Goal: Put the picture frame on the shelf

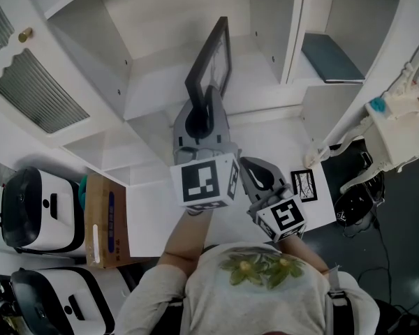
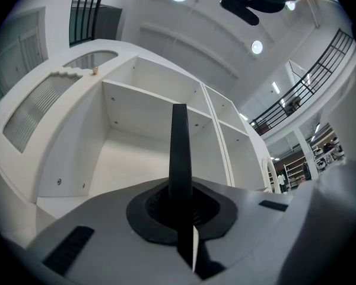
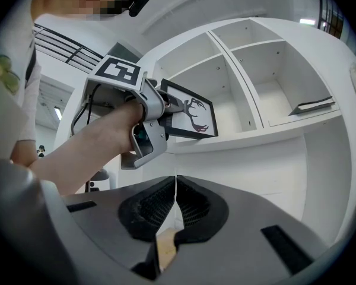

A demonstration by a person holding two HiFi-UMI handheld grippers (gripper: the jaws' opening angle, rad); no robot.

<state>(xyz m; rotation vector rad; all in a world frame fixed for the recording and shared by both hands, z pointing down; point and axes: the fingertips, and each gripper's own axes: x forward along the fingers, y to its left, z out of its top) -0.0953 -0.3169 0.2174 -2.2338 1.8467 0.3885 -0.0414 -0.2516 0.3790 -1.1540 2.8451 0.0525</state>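
The white shelf [image 1: 157, 93] fills most of what I can see, split into open compartments. The middle one, straight ahead of the person, is bare. The far right one holds a flat dark thing that looks like a book [image 1: 329, 58].

The frame [image 1: 211, 58] is up at that middle compartment, gripped by its lower part and standing roughly upright with a slight lean. It hangs over the front of the board, but I cannot tell whether its bottom edge touches. So I would say the carrying is as good as done. What is left is to set it down, see that it stands, and let go.

It is a slim dark frame around a white sheet with a dark drawing of an antlered deer, which shows from the right side. From behind the holding tool it is edge-on, only a thin black bar.

The left gripper [image 1: 206, 107] has its jaws pinched narrow on the frame, which stands up between the pads. The person's bare arm reaches forward behind it.

The right gripper [image 1: 255, 173] sits lower and nearer the person, just right of the left one. Its jaws are pressed together with nothing in them, and it takes no part in the hold.

Near right of it a small card [image 1: 304, 185] with a dark sketch lies flat.
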